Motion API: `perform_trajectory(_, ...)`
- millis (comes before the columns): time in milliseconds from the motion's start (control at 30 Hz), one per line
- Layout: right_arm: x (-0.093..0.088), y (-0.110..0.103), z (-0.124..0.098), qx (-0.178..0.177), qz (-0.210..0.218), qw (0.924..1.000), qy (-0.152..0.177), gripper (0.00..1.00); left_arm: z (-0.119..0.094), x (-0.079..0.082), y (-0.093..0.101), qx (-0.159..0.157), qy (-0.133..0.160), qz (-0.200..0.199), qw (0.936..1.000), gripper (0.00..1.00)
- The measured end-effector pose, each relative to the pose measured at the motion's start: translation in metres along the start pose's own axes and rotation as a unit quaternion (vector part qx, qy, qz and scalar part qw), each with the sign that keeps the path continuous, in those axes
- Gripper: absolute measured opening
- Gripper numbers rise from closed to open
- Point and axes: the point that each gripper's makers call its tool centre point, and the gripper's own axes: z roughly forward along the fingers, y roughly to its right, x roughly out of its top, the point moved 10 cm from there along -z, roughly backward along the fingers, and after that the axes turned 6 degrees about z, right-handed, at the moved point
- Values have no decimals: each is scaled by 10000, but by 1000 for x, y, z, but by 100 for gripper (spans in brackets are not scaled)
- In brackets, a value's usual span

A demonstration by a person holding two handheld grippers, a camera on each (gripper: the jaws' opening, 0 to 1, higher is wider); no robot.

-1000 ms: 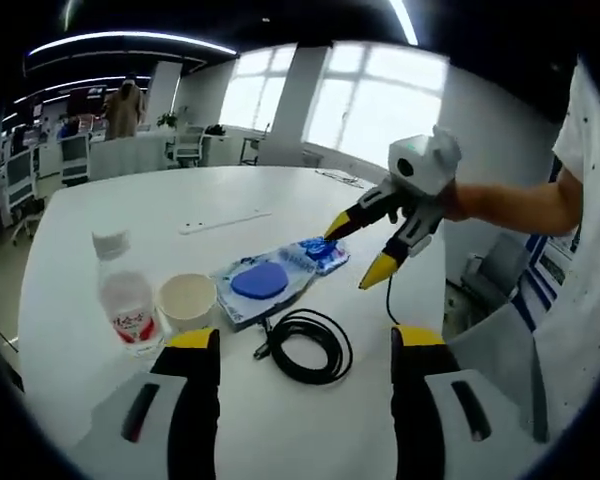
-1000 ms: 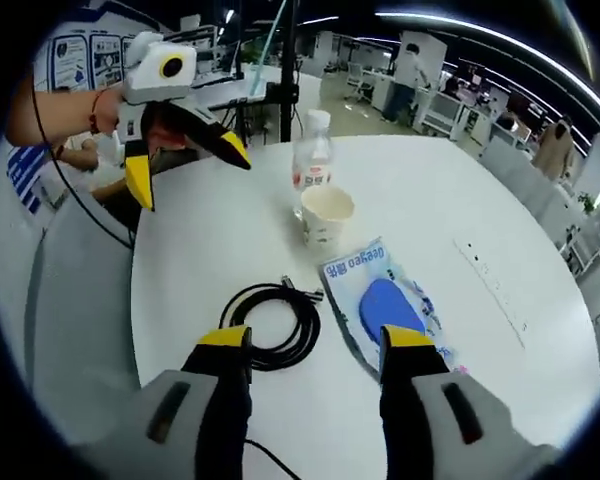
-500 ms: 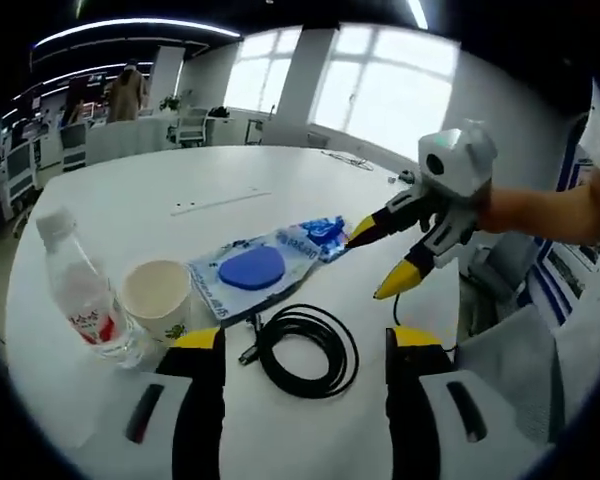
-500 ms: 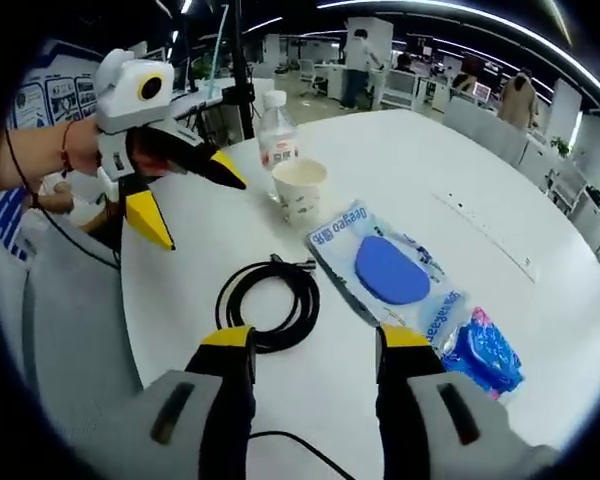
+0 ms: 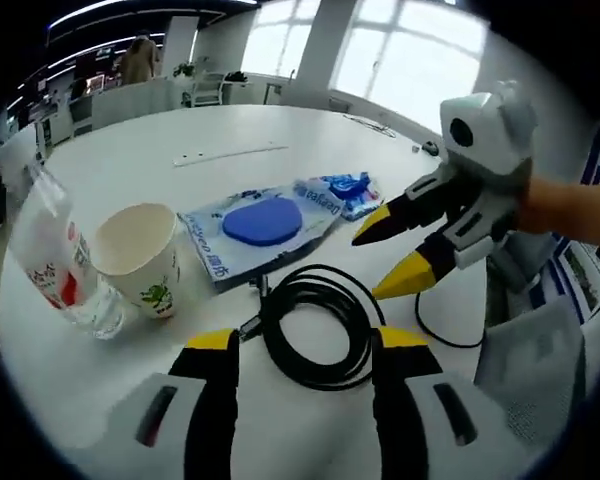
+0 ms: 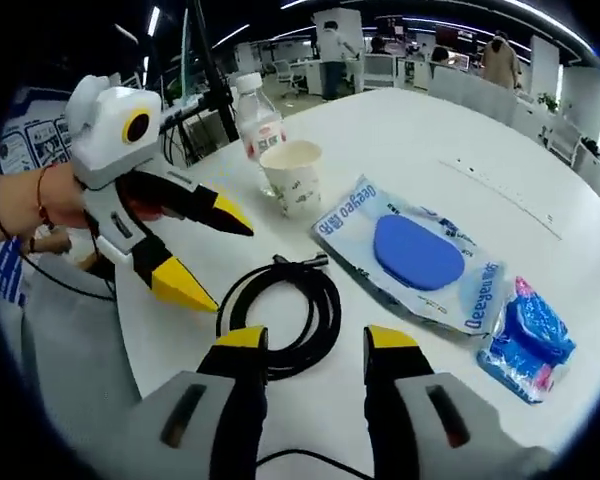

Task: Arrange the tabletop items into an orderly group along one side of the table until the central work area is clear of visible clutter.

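**Two grippers close in on a coiled cable at the desk's near edge**

A person's two handheld grippers hover above a white desk [image 5: 130, 160] where five items lie grouped near one curved edge. In the left gripper view, the left gripper [image 5: 302, 345] hangs with its yellow-tipped jaws spread wide and empty, straddling the near side of a coiled black cable [image 5: 315, 325]. The right gripper [image 5: 392, 255] reaches in from the side, held by a hand [image 5: 570, 210], its two yellow-and-black jaws parted and empty, their tips just above the far rim of the coil.

Beyond the cable lies a flat clear packet with a blue oval pad inside [image 5: 265, 225], and a small blue wrapped packet [image 5: 348, 188] touches its far end. A paper cup [image 5: 138, 258] stands upright beside the flat packet, closer to the desk's edge, with a clear water bottle [image 5: 50, 260] right next to it.

In the right gripper view, the right gripper [image 6: 315, 350] likewise shows wide, empty jaws at the cable [image 6: 285, 315], while the left gripper [image 6: 195, 250] hovers open above the desk's edge. The cup [image 6: 295, 178] and bottle [image 6: 258, 125] stand together by the edge, the flat packet [image 6: 415, 255] and the blue packet [image 6: 525, 330] further in. Desks and people fill the office behind.
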Motion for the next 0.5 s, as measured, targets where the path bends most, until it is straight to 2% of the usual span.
perform_trajectory(133, 0, 2, 10, -2, 47, 10000, -75, 33, 8, -4, -2, 77, -223, -95, 9997, 45)
perform_trajectory(233, 1, 3, 18, -2, 53, 9999, -132, 31, 14, -6, -2, 101, -262, -227, 9993, 43)
perform_trajectory(500, -1, 3, 37, -73, -40, 9993, -352, 22, 26, -10, -1, 316, -597, -22, 9977, 32)
